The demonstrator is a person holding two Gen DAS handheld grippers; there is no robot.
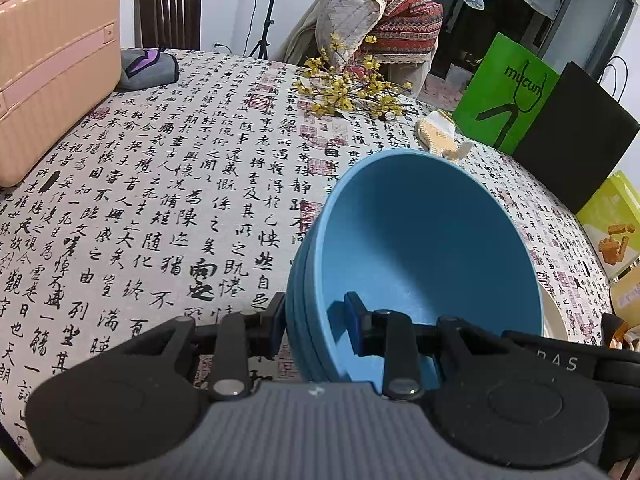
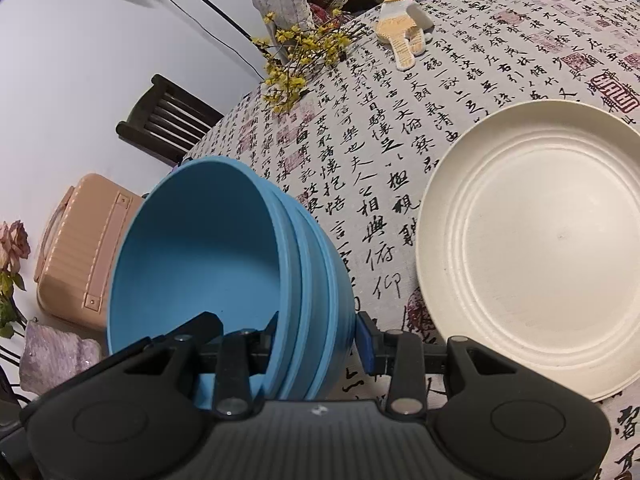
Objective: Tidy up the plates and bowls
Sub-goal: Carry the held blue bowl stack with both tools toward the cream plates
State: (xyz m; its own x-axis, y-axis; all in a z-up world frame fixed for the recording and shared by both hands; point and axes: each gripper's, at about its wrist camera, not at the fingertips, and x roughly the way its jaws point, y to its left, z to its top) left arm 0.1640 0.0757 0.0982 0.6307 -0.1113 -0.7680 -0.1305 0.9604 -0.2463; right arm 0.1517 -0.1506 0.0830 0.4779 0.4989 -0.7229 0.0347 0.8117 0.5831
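A stack of several nested blue bowls [image 1: 424, 240] hangs tilted above the calligraphy tablecloth, gripped from two sides. My left gripper [image 1: 316, 320] is shut on the stack's near-left rim, one finger outside the wall and one inside. In the right wrist view the same blue bowls [image 2: 200, 248] sit at the left, and my right gripper [image 2: 320, 336] is shut on their right rim, again with a finger on each side. A cream plate [image 2: 532, 252] lies flat on the table just right of the bowls. Only a sliver of that plate [image 1: 554, 316] shows behind the bowls in the left wrist view.
A pink suitcase [image 1: 52, 76] stands on the table's far left beside a grey pouch [image 1: 150, 66]. A yellow flower branch [image 1: 348, 88] and a knitted glove [image 2: 404, 38] lie at the far edge. A green bag [image 1: 508, 92] and a black bag [image 1: 576, 140] stand at the right.
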